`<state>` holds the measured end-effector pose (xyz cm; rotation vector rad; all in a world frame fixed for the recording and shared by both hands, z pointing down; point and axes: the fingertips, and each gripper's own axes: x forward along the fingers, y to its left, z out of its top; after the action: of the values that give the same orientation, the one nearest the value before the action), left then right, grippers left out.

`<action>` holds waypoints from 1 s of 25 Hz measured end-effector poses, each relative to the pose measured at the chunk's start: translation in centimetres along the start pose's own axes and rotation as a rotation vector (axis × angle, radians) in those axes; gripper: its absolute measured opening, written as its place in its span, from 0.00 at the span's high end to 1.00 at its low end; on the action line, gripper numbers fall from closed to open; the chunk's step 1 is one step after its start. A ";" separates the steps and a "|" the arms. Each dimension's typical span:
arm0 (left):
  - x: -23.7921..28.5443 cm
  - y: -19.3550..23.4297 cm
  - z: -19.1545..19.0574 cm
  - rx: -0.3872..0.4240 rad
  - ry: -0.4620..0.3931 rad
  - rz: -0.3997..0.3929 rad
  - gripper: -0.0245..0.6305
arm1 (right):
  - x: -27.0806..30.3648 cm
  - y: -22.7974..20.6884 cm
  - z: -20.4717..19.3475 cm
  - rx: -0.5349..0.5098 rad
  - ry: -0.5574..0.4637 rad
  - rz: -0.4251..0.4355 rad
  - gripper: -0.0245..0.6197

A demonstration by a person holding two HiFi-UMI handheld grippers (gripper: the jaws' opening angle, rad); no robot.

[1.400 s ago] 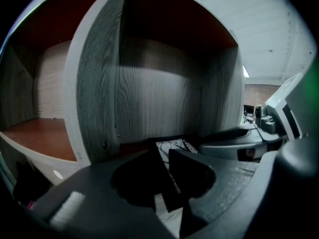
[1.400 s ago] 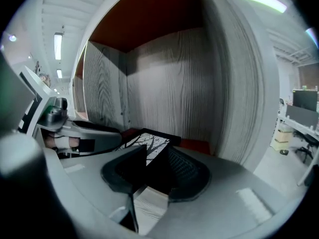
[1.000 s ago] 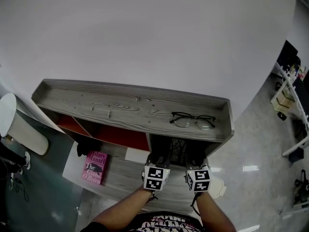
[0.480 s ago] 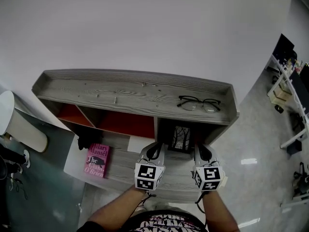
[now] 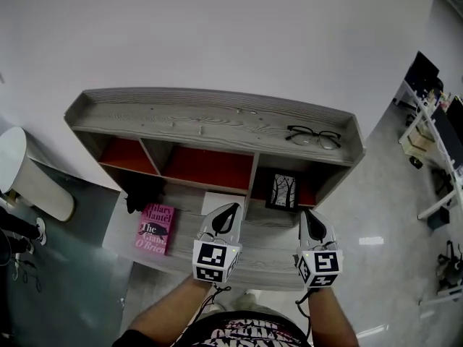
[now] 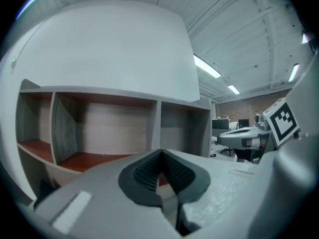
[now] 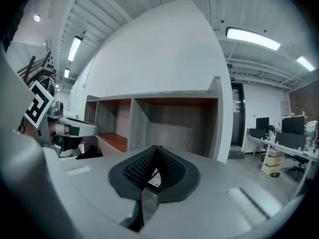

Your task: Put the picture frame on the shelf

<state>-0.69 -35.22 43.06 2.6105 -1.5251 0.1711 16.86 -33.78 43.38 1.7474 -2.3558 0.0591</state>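
The left tool (image 5: 228, 210) is closed down to nothing, its ribbed pads meeting at the tip with nothing between them. The right tool (image 5: 311, 216) is pinched together the same way and carries nothing. Both hang low in the head view, over the grey bench (image 5: 271, 255), short of the shelf's front edge and apart from everything on it.

The picture frame (image 5: 283, 191) stands upright in the rightmost compartment of the shelf (image 5: 217, 114), just right of centre in the head view, with neither tool touching it. By that reading the placing step looks done. What is left, at most, is a check that the frame sits steady. If it needs squaring, the right tool would have to part its jaws first and come in gently, since a nudge could tip it.

The middle compartment (image 5: 210, 168) and the left compartment (image 5: 129, 156) show only their red floors. A pair of glasses (image 5: 312, 136) lies on the shelf's top board, upper right. On the bench, lower left, lies a pink book (image 5: 153, 228), with a dark object (image 5: 141, 194) just above it that I cannot identify.
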 end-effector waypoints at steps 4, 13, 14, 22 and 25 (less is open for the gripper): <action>-3.0 0.7 1.2 0.008 -0.028 0.010 0.96 | -2.2 1.3 1.5 -0.011 -0.031 -0.012 0.92; -9.1 2.1 3.7 0.044 -0.088 0.042 0.96 | -6.8 3.1 4.3 -0.020 -0.090 -0.036 0.92; -9.7 2.3 3.9 0.039 -0.092 0.044 0.96 | -7.3 3.3 4.4 -0.022 -0.092 -0.039 0.92; -14.3 2.9 4.5 0.065 -0.101 0.056 0.96 | -11.4 4.3 5.2 -0.023 -0.104 -0.050 0.92; -15.8 3.2 4.3 0.074 -0.103 0.065 0.96 | -12.8 4.5 5.0 -0.022 -0.101 -0.052 0.92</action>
<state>-11.01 -23.87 36.53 2.6668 -1.6691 0.1020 15.38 -21.18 36.44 1.8417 -2.3686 -0.0643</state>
